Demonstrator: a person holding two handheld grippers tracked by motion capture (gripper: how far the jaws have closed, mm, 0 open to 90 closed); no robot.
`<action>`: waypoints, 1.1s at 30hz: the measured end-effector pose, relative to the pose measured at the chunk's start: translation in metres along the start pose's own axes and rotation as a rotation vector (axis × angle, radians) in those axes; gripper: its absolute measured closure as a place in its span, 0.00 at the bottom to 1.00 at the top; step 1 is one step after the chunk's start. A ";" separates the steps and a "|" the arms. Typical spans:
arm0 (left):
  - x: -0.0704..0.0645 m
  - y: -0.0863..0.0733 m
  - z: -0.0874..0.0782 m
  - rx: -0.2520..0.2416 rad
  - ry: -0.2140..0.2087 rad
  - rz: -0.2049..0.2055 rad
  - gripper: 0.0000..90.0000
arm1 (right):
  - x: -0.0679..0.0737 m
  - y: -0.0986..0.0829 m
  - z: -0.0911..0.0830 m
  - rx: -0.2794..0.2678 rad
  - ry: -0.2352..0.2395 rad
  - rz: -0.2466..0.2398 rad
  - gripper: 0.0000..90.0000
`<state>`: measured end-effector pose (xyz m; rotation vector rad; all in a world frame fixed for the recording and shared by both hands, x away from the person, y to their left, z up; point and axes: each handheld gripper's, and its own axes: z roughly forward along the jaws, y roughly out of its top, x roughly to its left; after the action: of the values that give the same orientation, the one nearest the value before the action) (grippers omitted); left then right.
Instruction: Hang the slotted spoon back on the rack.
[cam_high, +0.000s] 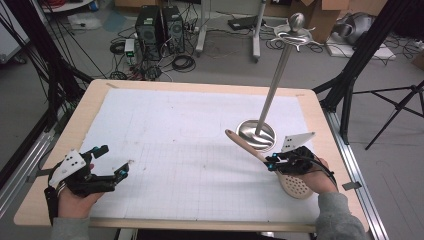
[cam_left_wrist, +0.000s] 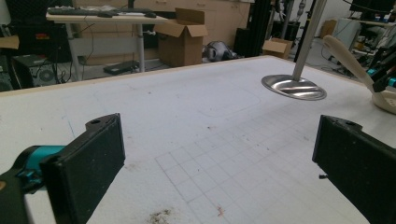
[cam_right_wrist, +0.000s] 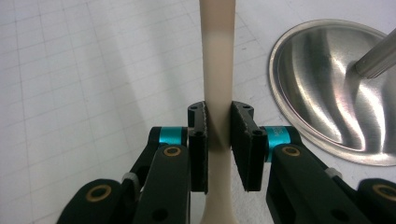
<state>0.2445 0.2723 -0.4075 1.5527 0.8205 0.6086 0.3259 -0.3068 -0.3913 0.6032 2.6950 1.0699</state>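
Your right hand-held gripper (cam_right_wrist: 218, 135) is clamped on the handle of the slotted spoon (cam_right_wrist: 218, 70), the two black jaws pressing its narrow flat sides a little above where the handle widens toward the bowl. In the high view the spoon (cam_high: 295, 184) lies slanted, its perforated bowl near your right hand at the worktop's front right and its handle tip rising toward the stand (cam_high: 280, 75). The step in hand looks like lifting the spoon to hang it on the stand. Keep the squeeze firm, since the handle is smooth and tapers and could slide or twist between the pads. Lift it clear before swinging, so the tip does not knock the pole. The top hooks are thin, so bring the handle end up slowly.

Your left hand-held gripper (cam_high: 111, 165) sits with its jaws wide apart, holding nothing, over the front left of the worktop (cam_high: 200, 85).

The spoon is cream, matte, plastic or silicone by its look, with a round holed bowl. The stand is polished metal: a shallow round base (cam_right_wrist: 336, 88) with bright reflections, a slim pole, a ball on top. A white gridded sheet (cam_left_wrist: 196, 140), lightly stained, covers the wood-edged worktop.
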 end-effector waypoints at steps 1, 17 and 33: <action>0.000 0.000 0.000 -0.002 0.001 -0.002 0.03 | 0.000 0.000 0.000 -0.001 0.000 0.001 0.86; 0.000 0.001 -0.001 -0.007 0.004 -0.005 0.03 | 0.001 -0.006 -0.028 -0.146 -0.019 0.018 0.86; -0.003 -0.001 -0.001 -0.001 -0.005 -0.002 0.03 | -0.005 -0.018 -0.058 -0.272 -0.035 0.073 0.86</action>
<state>0.2424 0.2706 -0.4078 1.5519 0.8179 0.6036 0.3068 -0.3563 -0.3611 0.6657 2.4539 1.3992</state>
